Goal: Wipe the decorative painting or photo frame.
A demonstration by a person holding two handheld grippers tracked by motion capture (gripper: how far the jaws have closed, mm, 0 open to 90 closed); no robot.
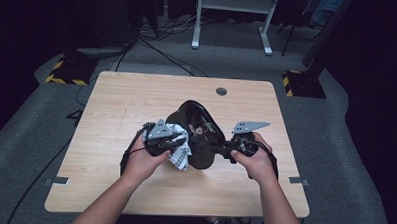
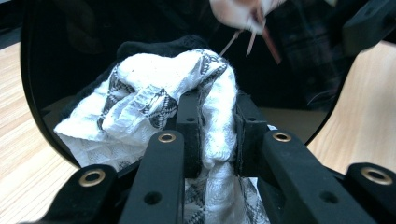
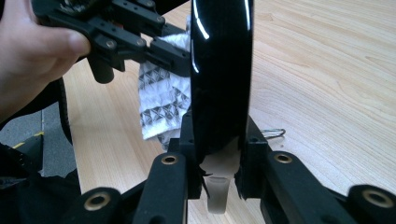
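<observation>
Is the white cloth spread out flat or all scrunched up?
Scrunched up. The cloth is bunched in folds between the left gripper jaws, pressed against the shiny black plate.

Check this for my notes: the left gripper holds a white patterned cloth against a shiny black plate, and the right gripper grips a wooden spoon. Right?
Not quite. In the right gripper view, the right gripper clamps the black plate by its rim. The left gripper does pinch the cloth against that plate.
</observation>
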